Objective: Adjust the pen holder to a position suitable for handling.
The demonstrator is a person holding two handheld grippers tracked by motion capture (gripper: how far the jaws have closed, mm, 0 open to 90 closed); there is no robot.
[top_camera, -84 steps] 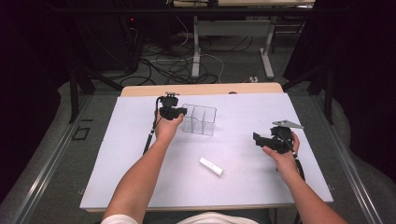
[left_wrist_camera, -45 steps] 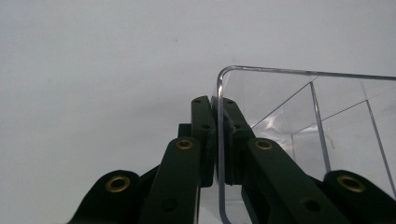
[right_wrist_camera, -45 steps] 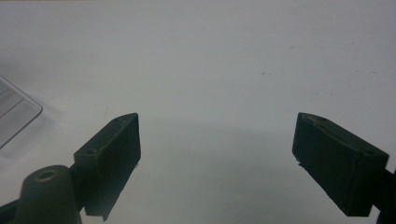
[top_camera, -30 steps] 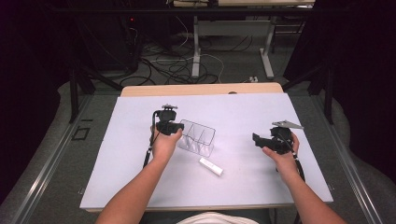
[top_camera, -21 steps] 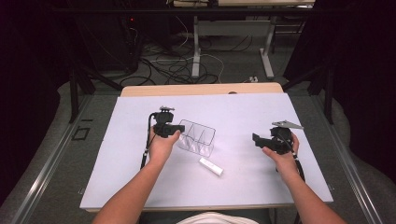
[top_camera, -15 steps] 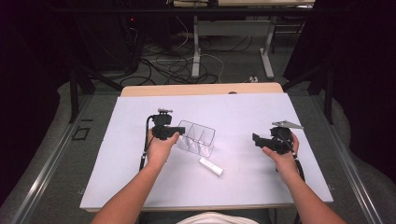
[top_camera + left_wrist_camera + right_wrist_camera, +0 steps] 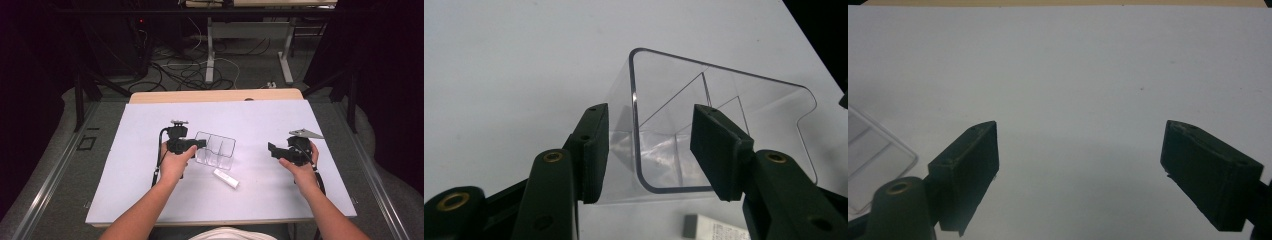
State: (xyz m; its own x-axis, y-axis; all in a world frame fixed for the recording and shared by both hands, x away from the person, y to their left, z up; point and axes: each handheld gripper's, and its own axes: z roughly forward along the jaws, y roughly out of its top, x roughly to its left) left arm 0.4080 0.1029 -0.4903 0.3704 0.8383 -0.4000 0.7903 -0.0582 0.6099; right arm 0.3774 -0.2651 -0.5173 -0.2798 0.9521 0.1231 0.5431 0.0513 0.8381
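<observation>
Nearest the person, along the front edge of the white table (image 7: 150,200), both forearms come in from below, with bare surface between them and to either side. Just beyond lies a small white block (image 7: 226,178), flat on the table and close to the near side of the clear plastic container (image 7: 216,150); the left gripper view shows its end (image 7: 711,229) just below the container's rim. The left gripper (image 7: 199,144) has its jaws spread and astride one wall of the clear plastic container (image 7: 704,135), one jaw outside and one inside; a gap shows on both sides of the wall, so the jaws are released rather than pinching it. The container sits near the middle of the table, divided by inner walls into compartments that look empty. The right gripper (image 7: 272,149) hangs well apart to the right, its jaws (image 7: 1080,170) wide open over bare table, holding nothing. Since 2.8 seconds ago the container has come nearer the person and turned askew, the left hand moving with it, while the right gripper has stayed put. Beyond the container, the far half of the table is open up to its wooden back edge (image 7: 215,95).
</observation>
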